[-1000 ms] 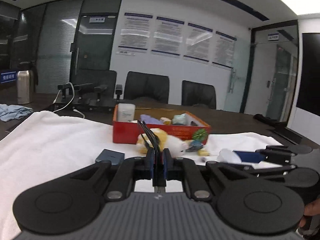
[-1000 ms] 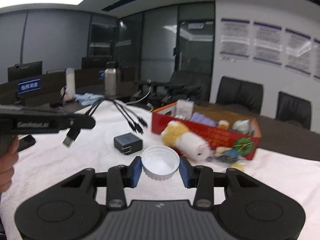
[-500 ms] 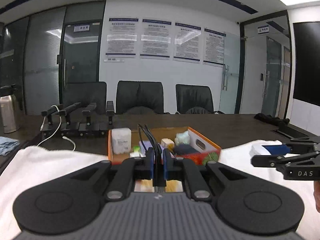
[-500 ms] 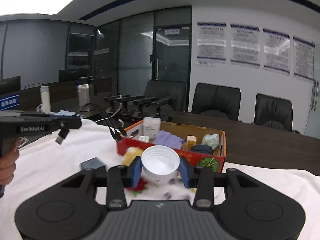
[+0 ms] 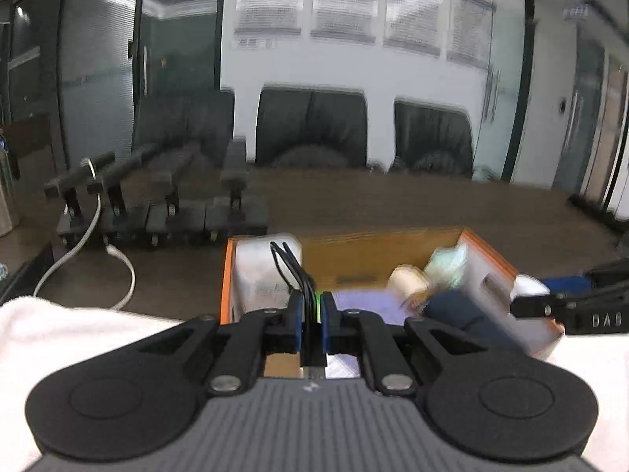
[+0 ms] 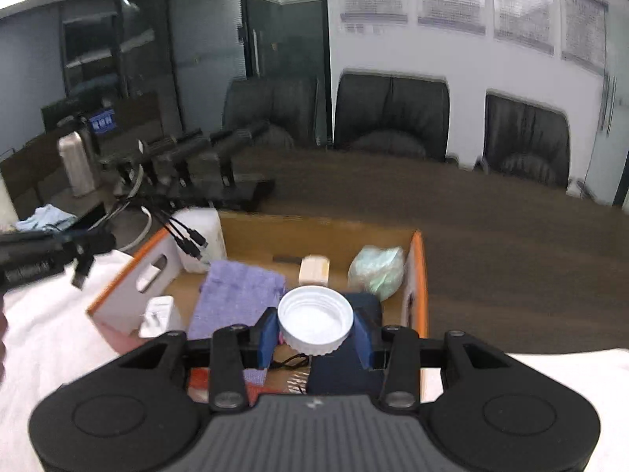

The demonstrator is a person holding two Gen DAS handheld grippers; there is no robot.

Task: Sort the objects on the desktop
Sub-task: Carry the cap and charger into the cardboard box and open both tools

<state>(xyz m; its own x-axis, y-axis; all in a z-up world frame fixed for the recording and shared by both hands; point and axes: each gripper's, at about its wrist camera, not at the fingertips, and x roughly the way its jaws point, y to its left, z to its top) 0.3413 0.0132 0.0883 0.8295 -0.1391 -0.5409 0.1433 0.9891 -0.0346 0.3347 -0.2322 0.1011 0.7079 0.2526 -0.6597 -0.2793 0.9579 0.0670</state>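
My left gripper [image 5: 312, 310] is shut on a bundle of black cables [image 5: 293, 269], whose ends fan out over the left part of the orange cardboard box [image 5: 226, 275]. In the right wrist view that same gripper [image 6: 84, 253] enters from the left with the black cables [image 6: 184, 238] hanging over the orange cardboard box [image 6: 416, 271]. My right gripper [image 6: 314, 332] is shut on a white bottle cap [image 6: 314, 320], open side up, above the box's near part. The box holds a purple cloth [image 6: 236, 295], a white container [image 6: 204, 236], a green bag [image 6: 377, 269] and other small items.
The box stands at the far edge of a white towel [image 5: 78, 338] on a brown table [image 6: 491, 244]. Black gripper stands [image 5: 165, 196] with a white cord [image 5: 90, 244] sit behind it on the left. A steel flask [image 6: 76, 165] and black chairs [image 6: 389, 118] lie beyond.
Both grippers have moved forward from above the towel to above the box, each keeping its load. The plush toy and charger on the towel have dropped out of view.
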